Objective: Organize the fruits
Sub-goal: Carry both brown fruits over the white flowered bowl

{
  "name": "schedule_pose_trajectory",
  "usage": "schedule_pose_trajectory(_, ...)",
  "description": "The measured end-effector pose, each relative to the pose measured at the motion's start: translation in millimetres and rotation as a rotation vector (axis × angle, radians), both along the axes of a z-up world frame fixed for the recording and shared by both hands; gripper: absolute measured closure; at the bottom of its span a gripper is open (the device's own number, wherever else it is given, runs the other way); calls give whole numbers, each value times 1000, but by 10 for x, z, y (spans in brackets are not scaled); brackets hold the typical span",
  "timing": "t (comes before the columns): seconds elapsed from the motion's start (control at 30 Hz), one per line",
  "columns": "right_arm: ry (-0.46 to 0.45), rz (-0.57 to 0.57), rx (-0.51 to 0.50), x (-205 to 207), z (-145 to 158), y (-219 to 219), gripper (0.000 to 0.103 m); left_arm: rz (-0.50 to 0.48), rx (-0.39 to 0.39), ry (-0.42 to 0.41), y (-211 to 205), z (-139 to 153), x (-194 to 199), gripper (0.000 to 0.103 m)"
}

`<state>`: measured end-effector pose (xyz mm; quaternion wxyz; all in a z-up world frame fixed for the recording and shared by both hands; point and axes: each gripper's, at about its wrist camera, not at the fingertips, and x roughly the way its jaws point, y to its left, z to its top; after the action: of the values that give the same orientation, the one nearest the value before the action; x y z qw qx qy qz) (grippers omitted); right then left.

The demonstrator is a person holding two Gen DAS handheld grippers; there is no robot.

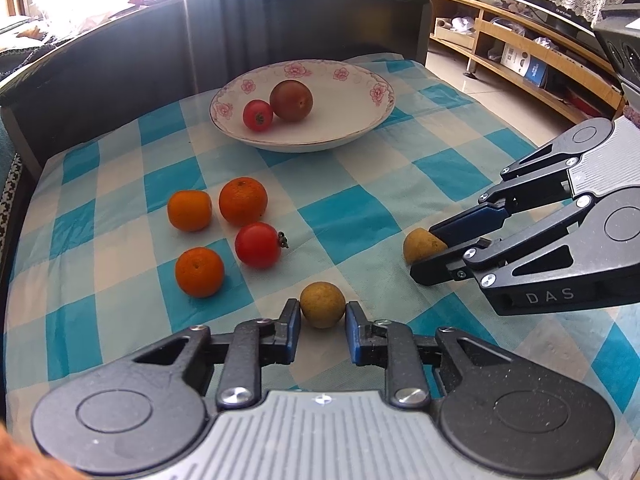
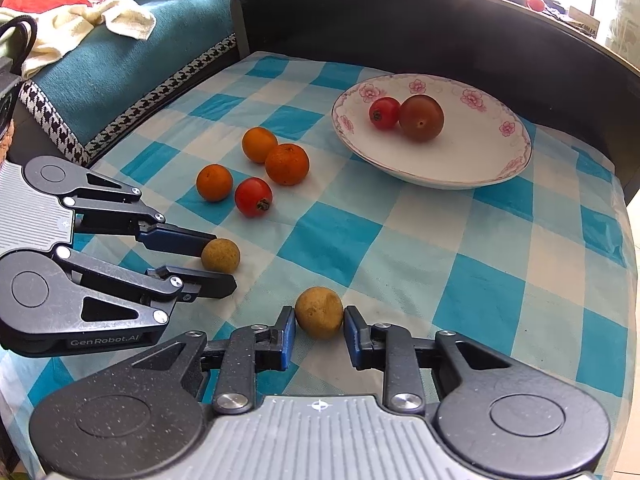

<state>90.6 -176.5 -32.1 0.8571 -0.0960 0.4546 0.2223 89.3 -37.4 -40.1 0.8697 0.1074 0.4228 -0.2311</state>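
Left wrist view: two brown fruits bracketed, one per gripper, on the checked cloth point(image 1: 352, 208).

The left gripper point(image 1: 322, 314) closes on the near brown fruit point(image 1: 322, 305); the right gripper point(image 2: 319, 318) pinches the other brown fruit point(image 2: 319, 312) (both apparently gripped, unlifted). Next, probably: lift, carry to the bowl point(image 1: 372, 120) beside its tomatoes.

Blue-checked cloth point(image 1: 340, 216), pink-flowered white bowl point(image 1: 360, 80), orange tangerines point(image 1: 243, 201).

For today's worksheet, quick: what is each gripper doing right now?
Left gripper: closed on a brown fruit.
Right gripper: closed on another brown fruit.
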Motion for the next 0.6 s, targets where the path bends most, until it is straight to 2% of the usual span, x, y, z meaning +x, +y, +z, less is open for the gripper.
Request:
schedule_pose_trajectory(0.33, -13, -44, 36, 39, 121, -41, 83, 16, -29, -31, -74, 155, 124, 70)
schedule_pose_trajectory(0.6, -52, -81, 66, 158, 261, -85, 83, 46, -55, -88, -156, 326, 356, 70)
